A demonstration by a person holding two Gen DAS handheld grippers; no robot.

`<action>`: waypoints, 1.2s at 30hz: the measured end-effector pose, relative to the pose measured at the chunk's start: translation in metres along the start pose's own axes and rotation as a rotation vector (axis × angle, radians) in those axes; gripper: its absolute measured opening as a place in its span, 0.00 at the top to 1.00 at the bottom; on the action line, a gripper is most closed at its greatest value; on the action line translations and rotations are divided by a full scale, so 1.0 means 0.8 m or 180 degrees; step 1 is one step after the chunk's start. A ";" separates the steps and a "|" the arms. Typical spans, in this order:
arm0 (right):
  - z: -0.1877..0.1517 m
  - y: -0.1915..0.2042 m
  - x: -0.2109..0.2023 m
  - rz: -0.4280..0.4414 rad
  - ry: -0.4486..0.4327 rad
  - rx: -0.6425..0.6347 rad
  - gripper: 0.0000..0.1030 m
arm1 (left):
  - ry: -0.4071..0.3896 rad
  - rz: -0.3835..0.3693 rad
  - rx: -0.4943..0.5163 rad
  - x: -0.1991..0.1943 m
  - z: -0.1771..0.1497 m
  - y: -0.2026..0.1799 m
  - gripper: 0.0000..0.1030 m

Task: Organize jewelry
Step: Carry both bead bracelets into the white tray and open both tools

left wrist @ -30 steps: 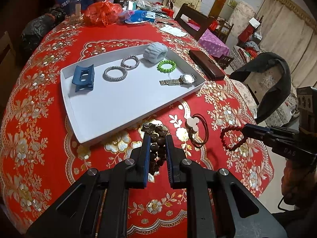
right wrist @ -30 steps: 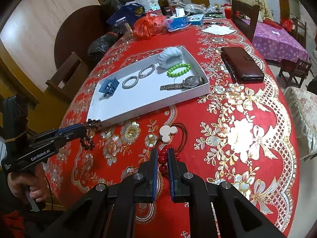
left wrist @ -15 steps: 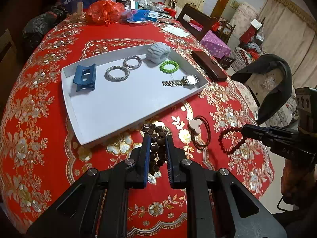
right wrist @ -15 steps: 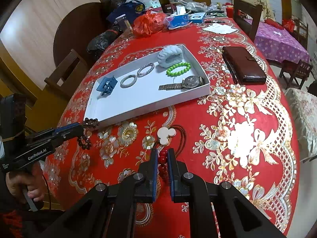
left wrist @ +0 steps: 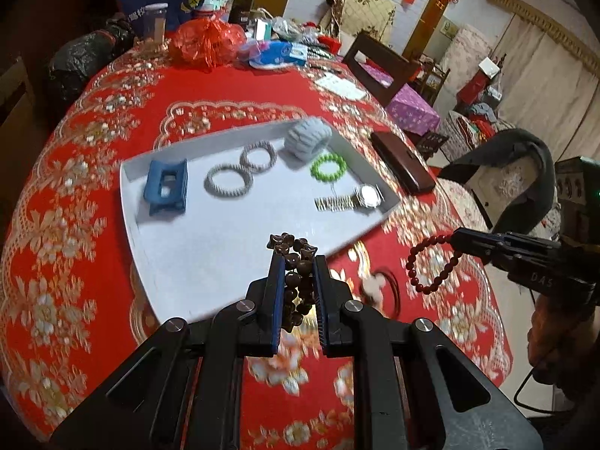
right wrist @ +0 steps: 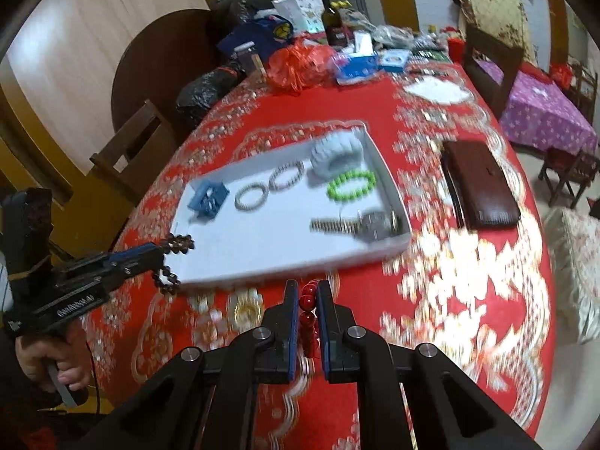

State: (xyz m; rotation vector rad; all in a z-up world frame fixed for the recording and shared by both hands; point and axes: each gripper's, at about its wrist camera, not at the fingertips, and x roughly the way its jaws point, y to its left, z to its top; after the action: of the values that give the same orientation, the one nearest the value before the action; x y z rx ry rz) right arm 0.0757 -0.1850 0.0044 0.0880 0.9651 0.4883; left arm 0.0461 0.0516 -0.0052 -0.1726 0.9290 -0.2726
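My left gripper is shut on a dark brown bead bracelet and holds it over the near edge of the white tray; it also shows in the right wrist view. My right gripper is shut on a red bead bracelet, seen hanging in the left wrist view, just right of the tray's near corner. The tray holds a blue hair claw, two silver bangles, a grey scrunchie, a green bead bracelet and a watch.
A black cord with a white charm lies on the red tablecloth near the tray. A brown wallet lies to the right of the tray. Bags, a bottle and boxes crowd the far side. Chairs stand around the table.
Both grippers have lifted and moved forward toward the tray with their bracelets. The left one now hangs over the tray's near edge.
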 end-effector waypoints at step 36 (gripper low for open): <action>0.130 -0.027 0.224 0.0349 0.0431 0.0029 0.89 | 0.0221 0.0711 -0.0456 0.093 0.021 0.122 0.87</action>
State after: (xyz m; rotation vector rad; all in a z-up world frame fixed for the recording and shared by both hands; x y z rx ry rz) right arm 0.2516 -0.1113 -0.0791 0.1176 1.0991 0.5966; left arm 0.1174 0.1223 -0.0782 -0.1905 1.0279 -0.0053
